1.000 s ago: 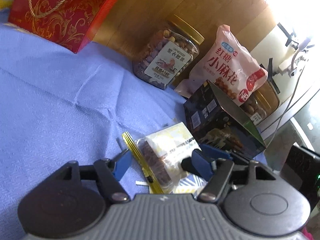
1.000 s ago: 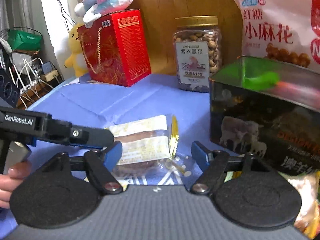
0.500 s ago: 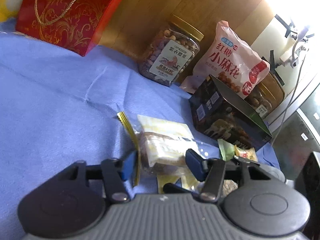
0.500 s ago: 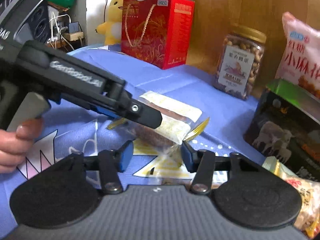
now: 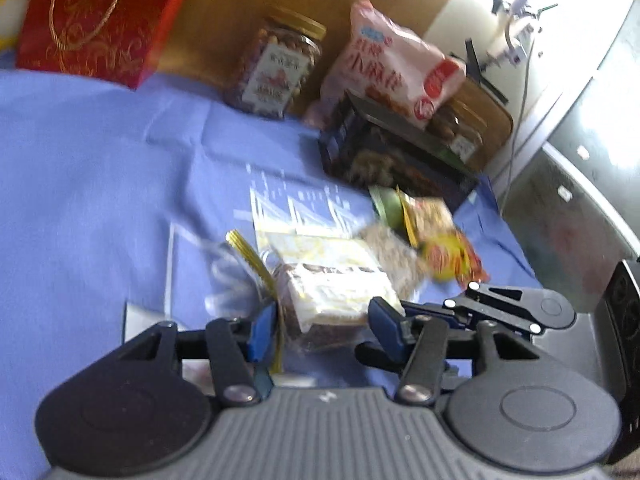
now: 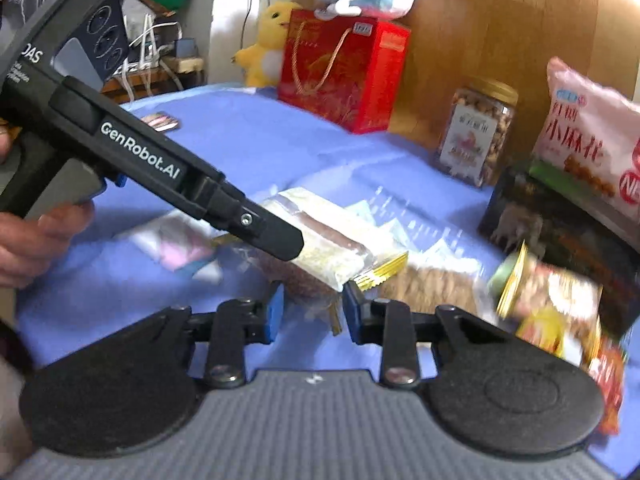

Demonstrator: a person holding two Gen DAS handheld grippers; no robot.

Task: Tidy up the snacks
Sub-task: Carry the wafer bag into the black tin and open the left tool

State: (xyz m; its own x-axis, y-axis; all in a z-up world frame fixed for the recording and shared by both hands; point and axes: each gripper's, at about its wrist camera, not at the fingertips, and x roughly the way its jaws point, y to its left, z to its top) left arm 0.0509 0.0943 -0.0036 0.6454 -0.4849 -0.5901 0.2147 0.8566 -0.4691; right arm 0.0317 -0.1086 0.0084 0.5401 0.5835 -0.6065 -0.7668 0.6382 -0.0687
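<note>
A clear snack packet [image 5: 332, 288] of brown cake with a gold sealed edge sits between both pairs of blue pads. My left gripper [image 5: 322, 326] is shut on it, one pad on the gold seal and the other on the opposite side. My right gripper [image 6: 312, 310] is closing its jaws on the packet's [image 6: 336, 248] near end, and its pads touch the wrapper. In the right wrist view the left gripper's finger [image 6: 256, 228] crosses the packet from the left. The right gripper's fingers [image 5: 500, 308] show at the lower right of the left wrist view.
On the blue cloth [image 5: 100, 184] stand a red gift bag [image 6: 344, 72], a nut jar [image 6: 476, 132], a pink snack bag [image 6: 588, 136] and a dark box [image 6: 560, 232] along the wooden back. Loose snack packets [image 6: 552, 300] lie at the right. Plush toys [image 6: 264, 44] sit at the back left.
Both grippers have narrowed onto the packet and moved across the cloth with it. The loose packets by the dark box have come into view. The left gripper now crosses the right wrist view.
</note>
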